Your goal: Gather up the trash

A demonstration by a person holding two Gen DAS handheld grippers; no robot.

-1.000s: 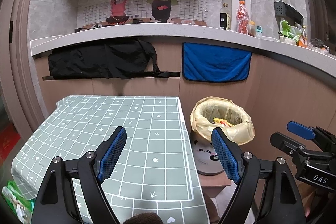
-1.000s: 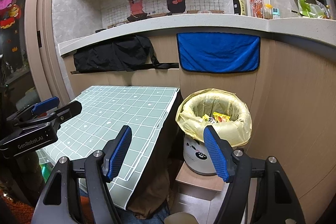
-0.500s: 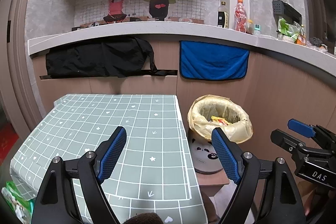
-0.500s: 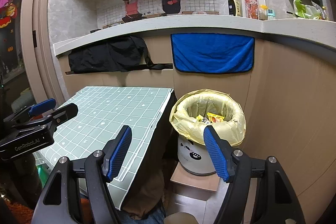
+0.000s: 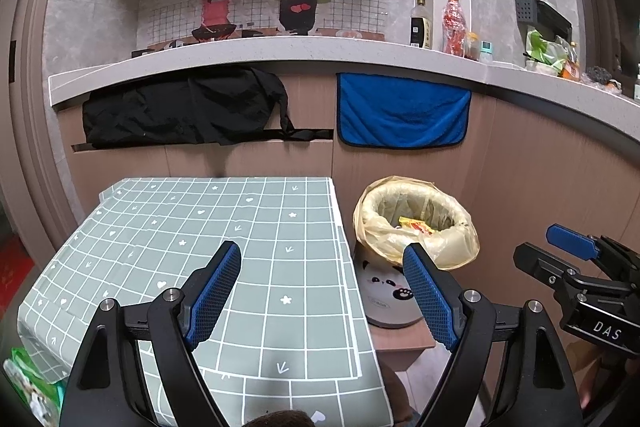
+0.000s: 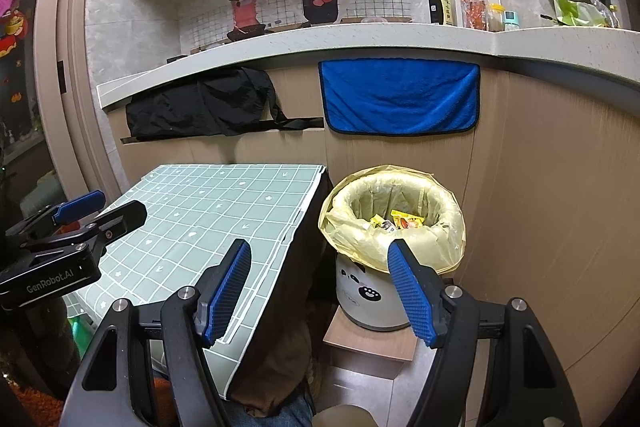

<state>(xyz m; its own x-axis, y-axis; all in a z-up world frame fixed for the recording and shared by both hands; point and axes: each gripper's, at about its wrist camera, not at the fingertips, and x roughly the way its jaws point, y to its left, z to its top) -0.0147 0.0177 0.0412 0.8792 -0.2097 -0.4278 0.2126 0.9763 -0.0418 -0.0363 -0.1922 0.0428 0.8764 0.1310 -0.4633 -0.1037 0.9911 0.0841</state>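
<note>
Both tongs hang over the near edge of the bench (image 5: 256,251), and neither has anything in it. The left tongs (image 5: 320,263) stand wide apart with only the green checked cloth showing through the gap; the right tongs (image 6: 320,259) are spread just as wide, framing the bench's right edge and the bin beyond.

The trash sits where the task wants it: a few bright wrappers (image 6: 400,221), yellow and red, lie at the bottom of the panda-print bin (image 6: 368,295), which is at about two o'clock from the left tongs and one o'clock from the right. Its yellow liner bag (image 6: 448,227) is folded out over the rim, I'd guess so it stays put and the mouth stays open for dropping things in. The bin is raised on a small wooden stand (image 6: 360,337) just beside the bench, which brings its mouth closer to bench height.

No loose scrap shows on the bench top. Down at eight o'clock in the left view, below the cloth's corner, something green and crinkly like a plastic bag (image 5: 24,379) peeks out; I can't tell if it counts as trash. Judging by the bare cloth and idle, open tongs, the collecting looks finished, or close to it.
</note>
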